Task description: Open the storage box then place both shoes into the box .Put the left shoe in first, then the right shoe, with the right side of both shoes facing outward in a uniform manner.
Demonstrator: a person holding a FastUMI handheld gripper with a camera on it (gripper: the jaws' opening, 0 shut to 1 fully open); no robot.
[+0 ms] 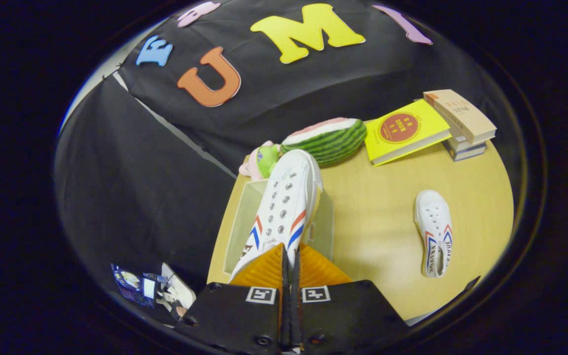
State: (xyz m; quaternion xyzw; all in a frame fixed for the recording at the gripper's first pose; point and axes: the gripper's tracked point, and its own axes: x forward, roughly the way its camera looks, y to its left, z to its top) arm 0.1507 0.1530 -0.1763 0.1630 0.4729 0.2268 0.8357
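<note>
The tongs [290, 256] were closed on the heel end of a white shoe [284, 207], with both fingers pressed against it and almost no gap between them. The shoe hung from the fingers with its toe pointing forward, over the open storage box [237, 231], a clear box that stood at the near corner of the table [377, 236]. I could not tell whether the shoe already touched the inside of the box or was a little above it.

The second shoe [434, 231] lay flat on the table, well apart from the box, to the side of the tongs. Beyond the box were a watermelon toy [331, 138], a small pink and green toy [260, 160] just beside it, a yellow book [405, 130] and a stack of books [464, 123].

In my judgement the step in hand was the placing of the first shoe, since the box was open and one shoe waited on the table. The next move called for lowering the shoe into the box, with its right side turned outward, before the fingers let go. The shoe should sit close to one wall, so that room remained for the other one.
</note>
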